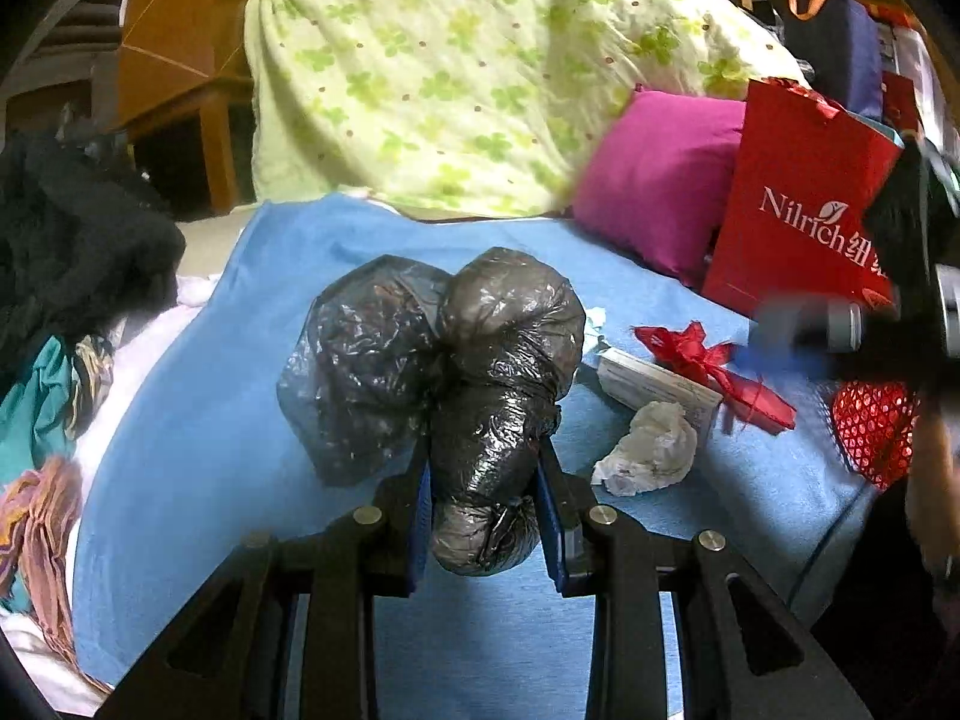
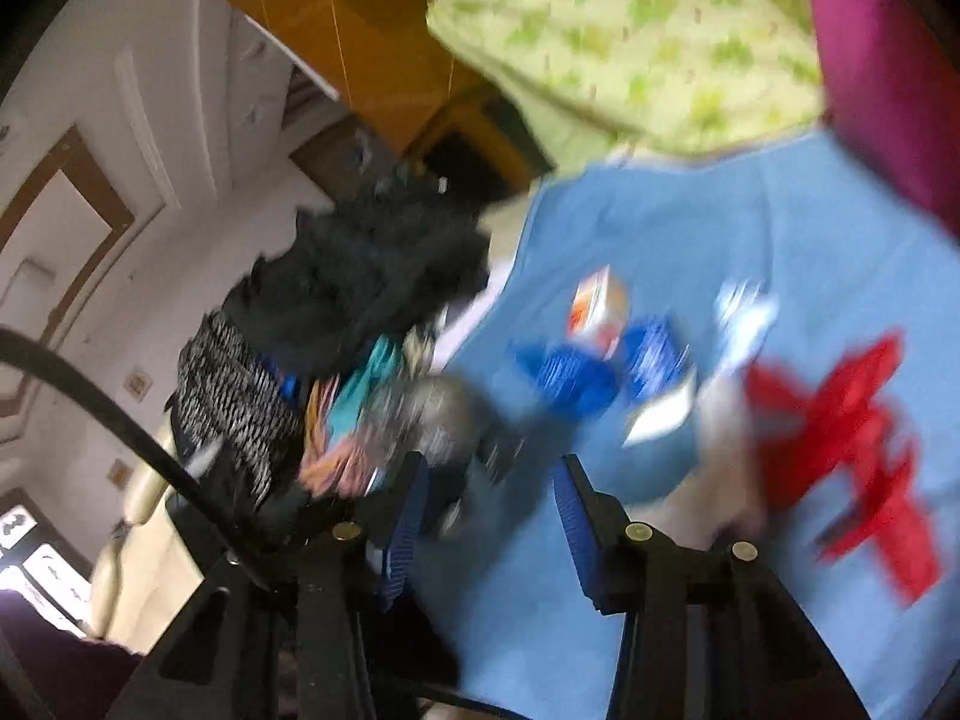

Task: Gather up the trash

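bag in the left grip, scraps still waiting on the blue sheet

the blue sheet (image 1: 198, 420) covers most of the bed, with a green floral quilt (image 1: 456, 72) heaped behind it, a magenta pillow (image 1: 654, 180) and a red paper bag (image 1: 798, 204) to the right, and a dark pile of clothes (image 1: 66, 240) off the left edge. the black trash bag (image 1: 456, 372) sits in the middle of the sheet, bunched into lumps, and the left gripper (image 1: 486, 492) is clamped on its twisted lower part, fingers pressing it from both sides. just right of the bag lie a flat white card packet (image 1: 654, 384), a red ribbon bow (image 1: 714, 366) across it, and nearest the gripper a crumpled white tissue (image 1: 651, 447). the right gripper (image 2: 492, 480) has its fingers apart with nothing between them; its view is badly smeared, so only a blur of blue sheet, red ribbon and a small orange and white box (image 2: 597, 306) can be made out.

the step in hand looks like gathering the loose scraps into the bag. to do it well, i would hold the bag steady and find its mouth, which cannot be seen here. the tissue is soft and light, so a pinch low across its bulk should lift it; the ribbon may drag the packet along, so take them separately.
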`<action>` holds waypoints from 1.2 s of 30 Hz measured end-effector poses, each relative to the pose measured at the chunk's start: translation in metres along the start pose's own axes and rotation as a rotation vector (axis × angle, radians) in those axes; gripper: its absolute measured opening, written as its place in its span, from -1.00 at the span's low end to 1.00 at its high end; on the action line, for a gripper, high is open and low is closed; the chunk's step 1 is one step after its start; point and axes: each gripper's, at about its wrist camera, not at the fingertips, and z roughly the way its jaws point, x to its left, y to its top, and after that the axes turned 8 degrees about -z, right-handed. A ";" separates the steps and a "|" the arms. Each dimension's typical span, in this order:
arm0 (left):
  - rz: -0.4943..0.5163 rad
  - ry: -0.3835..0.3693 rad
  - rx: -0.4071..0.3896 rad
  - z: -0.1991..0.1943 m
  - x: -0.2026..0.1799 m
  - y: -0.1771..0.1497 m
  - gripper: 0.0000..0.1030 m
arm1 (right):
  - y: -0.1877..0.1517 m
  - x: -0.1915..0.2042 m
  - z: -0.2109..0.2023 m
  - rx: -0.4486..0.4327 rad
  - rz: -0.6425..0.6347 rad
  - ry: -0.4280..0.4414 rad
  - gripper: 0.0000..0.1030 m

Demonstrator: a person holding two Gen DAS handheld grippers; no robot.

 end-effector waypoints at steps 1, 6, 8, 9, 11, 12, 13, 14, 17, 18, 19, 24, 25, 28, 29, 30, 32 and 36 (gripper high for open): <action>-0.008 0.000 -0.001 0.000 0.003 0.000 -0.38 | -0.010 0.001 0.009 0.045 0.006 -0.072 -0.05; -0.037 -0.003 -0.009 -0.002 0.014 -0.001 -0.38 | -0.023 -0.012 0.014 0.069 0.044 -0.349 -0.05; -0.043 -0.007 -0.012 -0.002 0.015 -0.002 -0.38 | -0.022 -0.025 0.015 0.074 0.104 -0.336 -0.05; -0.043 -0.009 -0.011 -0.002 0.015 -0.002 -0.38 | -0.021 -0.032 0.017 0.078 0.138 -0.345 -0.05; -0.044 -0.016 -0.008 -0.002 0.014 -0.002 -0.38 | -0.010 -0.045 0.031 0.097 0.161 -0.388 -0.05; -0.041 -0.020 -0.008 -0.003 0.013 -0.002 -0.38 | -0.007 -0.052 0.038 0.108 0.172 -0.402 -0.05; -0.037 -0.023 -0.010 -0.004 0.012 -0.002 -0.38 | -0.006 -0.058 0.045 0.120 0.189 -0.417 -0.05; -0.033 -0.028 -0.014 -0.006 0.011 -0.002 -0.38 | -0.006 -0.062 0.053 0.133 0.196 -0.431 -0.05; -0.029 -0.034 -0.028 -0.014 0.010 0.000 -0.38 | -0.010 -0.065 0.060 0.146 0.194 -0.457 -0.33; -0.027 -0.033 -0.033 -0.016 0.010 0.001 -0.38 | -0.010 -0.062 0.056 0.138 0.184 -0.436 -0.37; -0.025 -0.032 -0.038 -0.019 0.010 0.003 -0.38 | -0.011 -0.058 0.051 0.124 0.175 -0.412 -0.39; 0.012 -0.043 -0.066 -0.033 -0.004 0.014 -0.38 | -0.012 -0.020 0.007 -0.027 0.121 -0.322 -0.39; 0.025 -0.051 -0.071 -0.036 -0.010 0.018 -0.38 | -0.012 -0.015 -0.004 -0.057 0.119 -0.320 -0.39; 0.073 -0.098 -0.092 -0.046 -0.033 0.031 -0.38 | -0.014 0.005 -0.050 -0.161 0.116 -0.323 -0.39; 0.092 -0.117 -0.099 -0.049 -0.043 0.036 -0.38 | -0.014 0.012 -0.069 -0.194 0.108 -0.342 -0.39; 0.108 -0.136 -0.105 -0.051 -0.052 0.041 -0.38 | -0.015 0.018 -0.092 -0.236 0.100 -0.369 -0.39; 0.150 -0.194 -0.117 -0.056 -0.079 0.052 -0.38 | -0.015 0.024 -0.131 -0.295 0.093 -0.408 -0.39; 0.207 -0.315 -0.109 -0.061 -0.136 0.069 -0.38 | -0.023 0.025 -0.222 -0.411 0.126 -0.513 -0.39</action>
